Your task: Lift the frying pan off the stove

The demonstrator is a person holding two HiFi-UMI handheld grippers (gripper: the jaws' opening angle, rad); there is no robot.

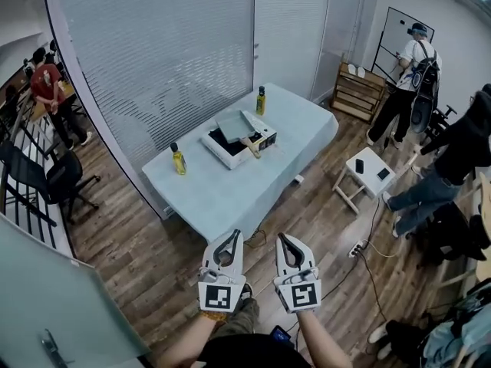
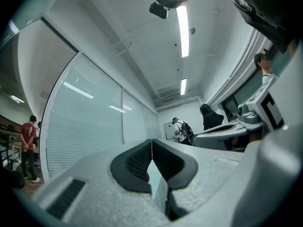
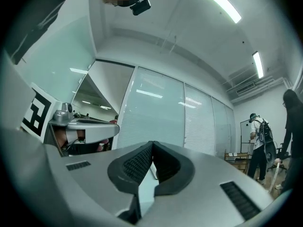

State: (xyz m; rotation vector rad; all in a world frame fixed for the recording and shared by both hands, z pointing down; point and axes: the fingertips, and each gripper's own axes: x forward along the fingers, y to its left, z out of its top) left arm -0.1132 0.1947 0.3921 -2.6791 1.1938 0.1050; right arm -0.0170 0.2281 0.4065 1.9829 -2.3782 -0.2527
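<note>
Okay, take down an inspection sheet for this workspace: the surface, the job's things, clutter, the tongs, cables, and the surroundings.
Surface: table under a pale blue cloth, mostly bare.
Job's things: frying pan with a wooden handle sits on the white stove; not yet lifted.
Clutter: near yellow bottle and far yellow bottle, both upright, one on each side of the stove.
Grippers: left gripper and right gripper, tongs shut on nothing, held close to the person, well short of the table.
Cables: power strip on the floor to the right of the table, with a lead trailing off.
Surroundings: small white side table, wooden crates, office chair, people standing at the room's edges.
</note>
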